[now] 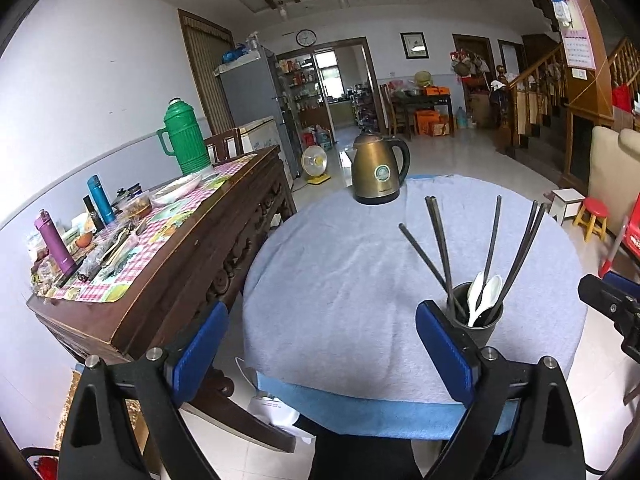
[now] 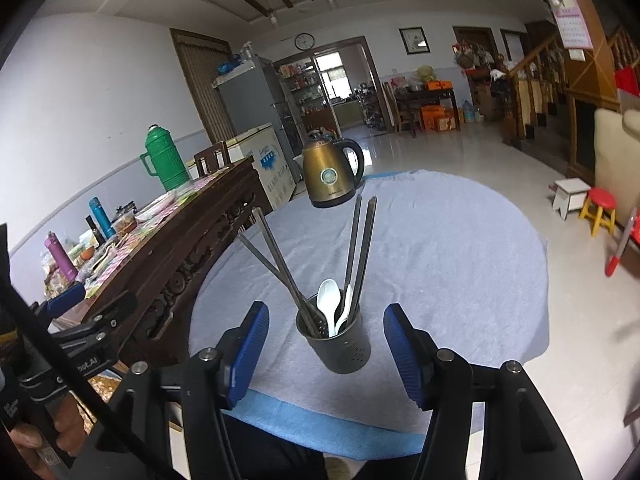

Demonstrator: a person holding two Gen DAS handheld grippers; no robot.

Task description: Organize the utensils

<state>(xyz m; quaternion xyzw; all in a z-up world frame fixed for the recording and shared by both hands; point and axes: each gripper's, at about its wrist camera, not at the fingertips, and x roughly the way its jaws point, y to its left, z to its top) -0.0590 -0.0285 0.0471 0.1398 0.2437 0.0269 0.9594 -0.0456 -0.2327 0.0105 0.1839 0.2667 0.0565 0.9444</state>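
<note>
Your left gripper (image 1: 320, 356) is hanging over the near edge of the round table (image 1: 340, 280) w/ jaws spread wide, nothing btwn the blue pads. The dark utensil cup (image 1: 478, 322) is sitting just beyond your right-hand pad, at approx 4 o'clock in the left wrist view; that pad is covering the cup's lower left wall, so you're not seeing its base there. Chopsticks (image 1: 440, 240) are fanning up out of it, plus two white spoons (image 1: 484, 296) leaning inside.

Your right gripper (image 2: 326, 350) is pointing at the same cup (image 2: 336, 344), jaws standing partly open, pads apart on either side of it w/ clear gaps, so nothing is gripped. The cup is near the table's front edge, dead centre in the right wrist view; the spoons (image 2: 330, 304) and chopsticks (image 2: 360, 248) are showing above its rim, lower ends hidden inside.

The brass kettle (image 2: 330, 174) is sitting at the table's far edge, approx 12 o'clock. At 8 o'clock in the right wrist view you're seeing your left hand (image 2: 44, 436) on its tool, mostly cut off by the frame. The wooden sideboard (image 1: 180, 240) at 9 o'clock is carrying clutter too small to sort out.
</note>
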